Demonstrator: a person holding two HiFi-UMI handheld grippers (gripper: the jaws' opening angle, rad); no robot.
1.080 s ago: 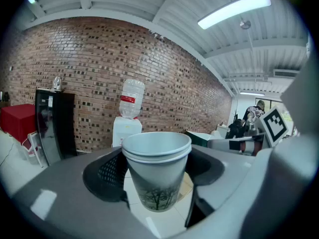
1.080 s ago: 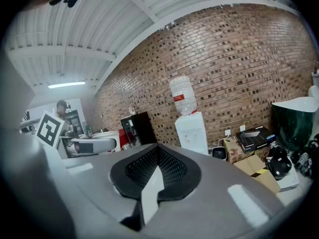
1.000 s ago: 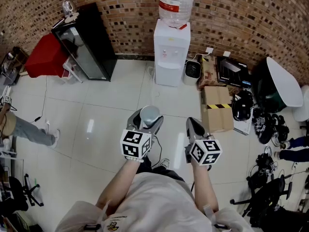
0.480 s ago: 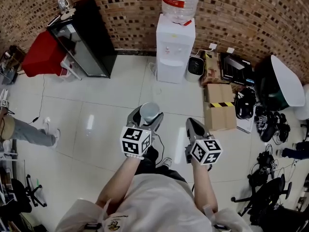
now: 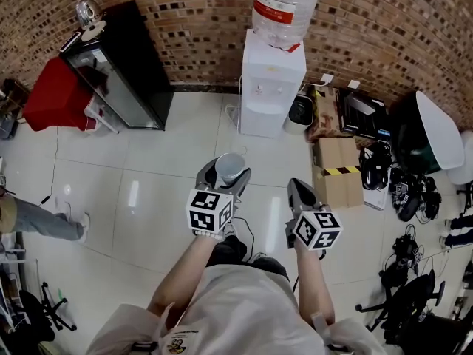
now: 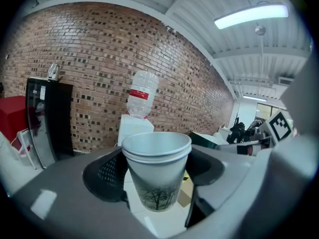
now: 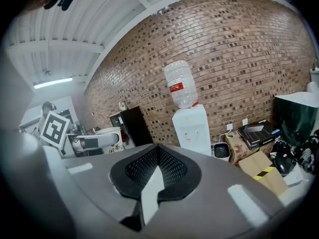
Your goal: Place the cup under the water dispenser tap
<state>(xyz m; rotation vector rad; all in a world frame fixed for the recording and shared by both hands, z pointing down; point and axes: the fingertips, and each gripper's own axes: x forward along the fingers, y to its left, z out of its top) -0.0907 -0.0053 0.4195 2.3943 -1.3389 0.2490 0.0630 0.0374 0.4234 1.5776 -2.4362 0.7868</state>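
A white paper cup (image 5: pixel 230 167) printed with a tree (image 6: pixel 156 176) stands upright between the jaws of my left gripper (image 5: pixel 226 174), which is shut on its sides. The cup looks doubled, one rim inside another. My right gripper (image 5: pixel 299 191) is beside it on the right, its black pads (image 7: pixel 172 169) shut together with nothing between them. The white water dispenser (image 5: pixel 270 87) with a clear bottle (image 5: pixel 287 6) on top stands ahead against the brick wall, well beyond both grippers, and shows again in the left gripper view (image 6: pixel 134 129) and the right gripper view (image 7: pixel 192 128).
A black cabinet (image 5: pixel 118 72) and a red-covered object (image 5: pixel 53 95) stand left of the dispenser. A small black bin (image 5: pixel 301 110), cardboard boxes (image 5: pixel 339 172), a green-and-white tub (image 5: pixel 427 134) and shoes lie to its right. A person's leg (image 5: pixel 33 217) is at far left.
Both grippers and the camera have advanced across the tiled floor toward the dispenser, which now looks nearer. The cup stays held in the left gripper.
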